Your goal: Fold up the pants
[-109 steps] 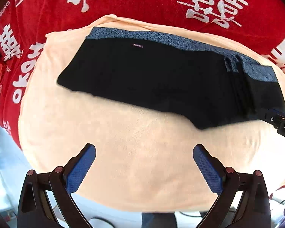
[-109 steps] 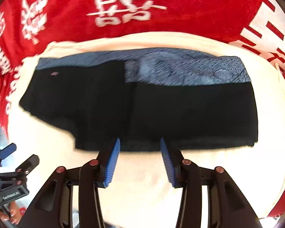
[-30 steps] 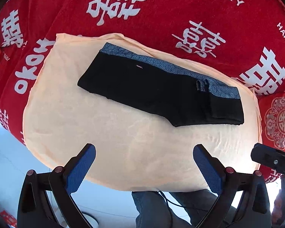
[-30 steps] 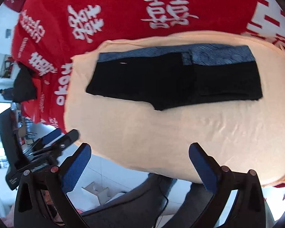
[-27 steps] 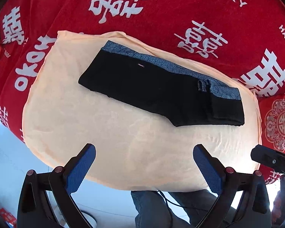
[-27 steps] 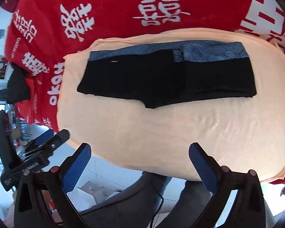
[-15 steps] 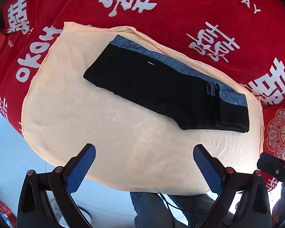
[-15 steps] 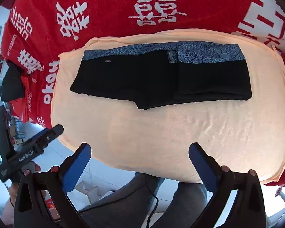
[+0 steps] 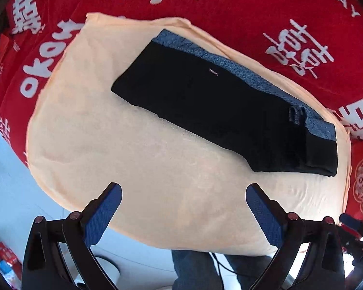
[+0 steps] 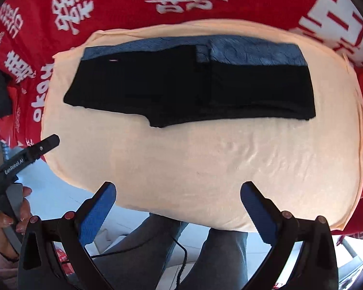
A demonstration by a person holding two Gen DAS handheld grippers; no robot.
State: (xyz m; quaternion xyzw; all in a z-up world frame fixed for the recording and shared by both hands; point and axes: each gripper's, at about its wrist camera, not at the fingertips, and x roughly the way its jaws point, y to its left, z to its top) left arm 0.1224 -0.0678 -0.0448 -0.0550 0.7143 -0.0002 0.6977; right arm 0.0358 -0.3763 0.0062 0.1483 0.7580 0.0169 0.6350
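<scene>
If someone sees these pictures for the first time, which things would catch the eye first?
First the black pants with a blue-grey waistband, lying partly folded on a peach cloth in the middle. Around it spreads a bright red cover with large white characters. At the bottom, the left gripper and the right gripper hang wide open, away from the pants.

The pants point(image 10: 188, 91) are black shorts with a blue-grey patterned waistband along their far edge. They lie flat and spread lengthwise across the far half of the peach cloth point(image 10: 205, 164), the right end folded over onto the middle into a thicker double layer, the left leg single.
</scene>
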